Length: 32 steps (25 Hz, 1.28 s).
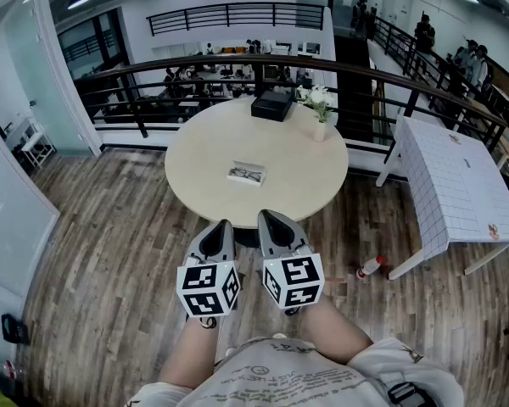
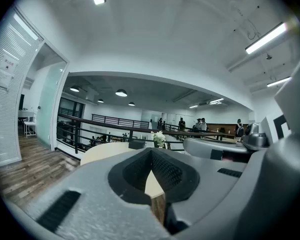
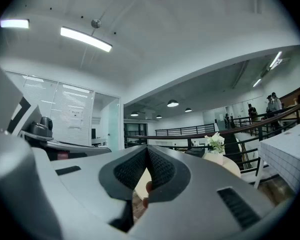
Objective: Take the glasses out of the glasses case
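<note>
An open white glasses case (image 1: 246, 174) lies near the middle of the round beige table (image 1: 204, 155), with dark-framed glasses lying in it. Both grippers hang side by side in front of the table's near edge, short of the case and well apart from it. My left gripper (image 1: 223, 225) has its jaws together with nothing between them, and so does my right gripper (image 1: 267, 217). In the left gripper view the shut jaws (image 2: 151, 152) point over the table top (image 2: 102, 151). In the right gripper view the shut jaws (image 3: 147, 149) point the same way. Neither gripper view shows the case.
At the table's far edge stand a black box (image 1: 272, 104) and a small vase of white flowers (image 1: 320, 117). A white square table (image 1: 458, 185) is at the right, with a red-capped bottle (image 1: 370, 267) on the wood floor beside it. A dark railing (image 1: 153, 66) runs behind.
</note>
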Each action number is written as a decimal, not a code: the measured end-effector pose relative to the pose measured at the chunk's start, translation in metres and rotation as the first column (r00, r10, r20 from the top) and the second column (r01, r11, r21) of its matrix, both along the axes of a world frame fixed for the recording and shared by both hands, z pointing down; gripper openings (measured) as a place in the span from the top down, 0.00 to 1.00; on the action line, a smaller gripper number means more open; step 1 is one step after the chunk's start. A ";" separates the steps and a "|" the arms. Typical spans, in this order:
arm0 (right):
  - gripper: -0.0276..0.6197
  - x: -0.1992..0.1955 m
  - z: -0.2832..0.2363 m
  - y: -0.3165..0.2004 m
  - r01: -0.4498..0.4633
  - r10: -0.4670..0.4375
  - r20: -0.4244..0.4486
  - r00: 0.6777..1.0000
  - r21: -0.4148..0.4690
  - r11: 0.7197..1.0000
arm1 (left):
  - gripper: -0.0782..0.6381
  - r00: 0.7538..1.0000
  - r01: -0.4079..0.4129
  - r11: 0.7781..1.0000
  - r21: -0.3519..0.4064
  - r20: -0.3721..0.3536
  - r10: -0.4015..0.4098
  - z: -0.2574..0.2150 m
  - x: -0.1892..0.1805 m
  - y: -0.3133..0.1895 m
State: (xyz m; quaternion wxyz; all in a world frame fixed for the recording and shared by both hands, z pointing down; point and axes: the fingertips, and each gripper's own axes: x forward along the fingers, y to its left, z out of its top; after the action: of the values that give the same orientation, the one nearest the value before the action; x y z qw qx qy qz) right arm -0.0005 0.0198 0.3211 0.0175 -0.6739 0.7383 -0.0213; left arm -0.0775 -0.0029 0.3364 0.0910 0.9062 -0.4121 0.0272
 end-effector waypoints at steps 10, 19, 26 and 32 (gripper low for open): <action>0.94 0.011 0.011 -0.006 0.019 -0.019 0.049 0.999 -0.011 1.000 | 0.87 1.000 -0.007 1.000 -0.019 0.006 0.007 0.009 0.015 -0.006; 0.94 0.029 0.020 -0.015 0.054 -0.054 0.007 0.999 -0.004 0.999 | 0.87 1.000 -0.017 0.999 -0.028 0.006 0.017 0.016 0.049 -0.012; 0.94 0.045 0.028 -0.017 0.100 -0.100 0.003 0.995 -0.016 0.995 | 0.87 1.000 0.015 0.999 -0.030 -0.001 -0.015 0.020 0.065 -0.010; 0.94 0.048 0.032 -0.022 0.122 -0.122 -0.007 0.993 -0.024 0.992 | 0.87 1.000 0.021 0.999 -0.043 -0.007 -0.022 0.024 0.071 -0.016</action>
State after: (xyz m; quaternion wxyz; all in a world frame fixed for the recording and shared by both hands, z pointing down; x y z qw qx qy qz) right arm 0.0476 -0.0017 0.3533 0.0051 -0.6278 0.7779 -0.0280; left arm -0.0068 -0.0189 0.3600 0.1121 0.8996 -0.4209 0.0317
